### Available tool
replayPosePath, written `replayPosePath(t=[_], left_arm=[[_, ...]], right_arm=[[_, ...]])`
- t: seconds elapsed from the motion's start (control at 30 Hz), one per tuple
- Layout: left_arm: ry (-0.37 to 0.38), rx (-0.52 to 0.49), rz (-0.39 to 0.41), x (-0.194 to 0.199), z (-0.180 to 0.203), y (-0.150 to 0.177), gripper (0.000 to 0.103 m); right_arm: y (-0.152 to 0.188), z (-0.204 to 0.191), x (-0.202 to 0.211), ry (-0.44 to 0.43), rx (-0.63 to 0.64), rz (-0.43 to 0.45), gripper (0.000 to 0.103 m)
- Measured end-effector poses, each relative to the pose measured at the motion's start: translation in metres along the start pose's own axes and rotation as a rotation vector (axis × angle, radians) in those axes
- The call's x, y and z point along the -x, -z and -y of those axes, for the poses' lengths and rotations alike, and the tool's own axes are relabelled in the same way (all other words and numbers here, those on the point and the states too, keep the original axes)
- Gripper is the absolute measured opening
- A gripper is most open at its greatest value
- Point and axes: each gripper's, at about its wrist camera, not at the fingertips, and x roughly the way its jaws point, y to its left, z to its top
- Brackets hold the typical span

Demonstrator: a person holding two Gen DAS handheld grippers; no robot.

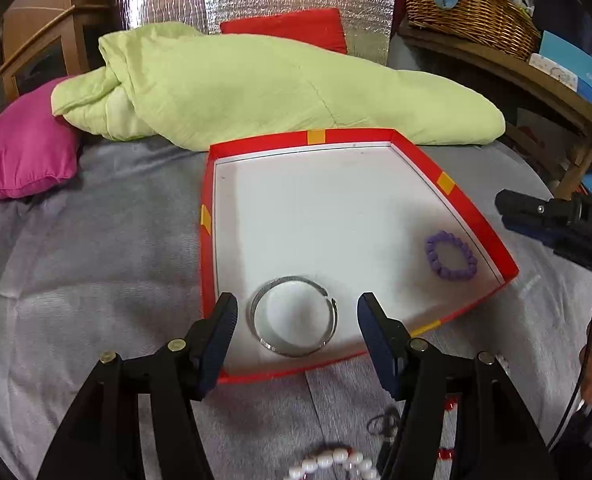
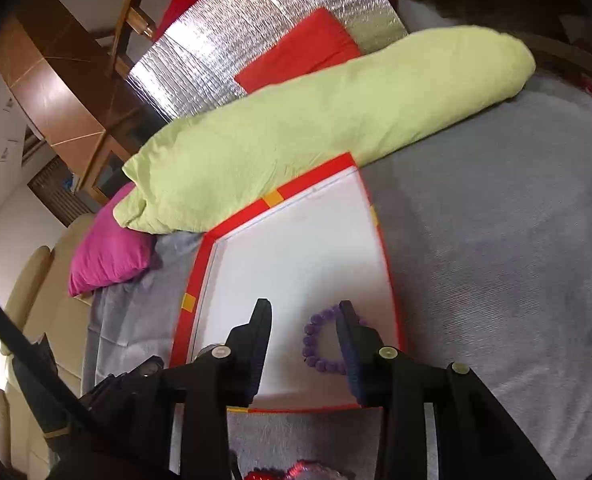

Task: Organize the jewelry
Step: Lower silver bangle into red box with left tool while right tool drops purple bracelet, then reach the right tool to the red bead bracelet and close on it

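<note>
1 red tray (image 1: pixel 476 208) w/ 2 bracelets, silver bangle (image 1: pixel 294 316), purple beads (image 1: pixel 451 256), both grippers (image 1: pixel 297 312) (image 2: pixel 304 320) released

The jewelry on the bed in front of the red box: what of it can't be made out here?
- White bead strand, left wrist view: cut off by the bottom edge.
- Dark ring-like piece, left wrist view: blurred, partly behind the left hand-held gripper.
- Shiny red piece, right wrist view: cut off at the bottom.
</note>
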Motion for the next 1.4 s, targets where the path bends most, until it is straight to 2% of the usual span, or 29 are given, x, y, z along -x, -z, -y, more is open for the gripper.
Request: replayPosePath(t=[0.23,0.43,0.7,0.9,1.07,1.2,1.33,1.4], left_arm=[[-0.054,-0.003,-0.024,0.019,-0.003,0.022,0.064],[-0.088,0.067,-0.042,0.033,-0.026,0.041,0.064],[-0.074,0.077,-0.066,0.047,-0.025,0.062,0.064],[-0.031,0.113,-0.098,0.058,-0.022,0.084,0.064],[0.03,0.054,-0.117,0.065,0.0,0.1,0.064],[0.04,0.034,-0.133,0.06,0.006,0.101,0.066],[0.068,0.031,-0.138,0.054,0.01,0.098,0.067],[0.069,0.013,-0.152,0.049,0.014,0.097,0.067]], right_arm=[[0.011,0.0,0.024,0.008,0.044,-0.032,0.037],[0.025,0.003,0.032,0.03,0.059,-0.088,0.037],[0.043,0.004,0.038,0.036,0.098,-0.161,0.037],[0.064,-0.003,0.042,-0.018,0.144,-0.26,0.037],[0.083,-0.013,0.037,-0.075,0.166,-0.35,0.037],[0.093,-0.017,0.028,-0.05,0.172,-0.381,0.037],[0.094,-0.02,0.02,-0.008,0.177,-0.386,0.048],[0.095,-0.022,0.016,-0.014,0.189,-0.389,0.048]])
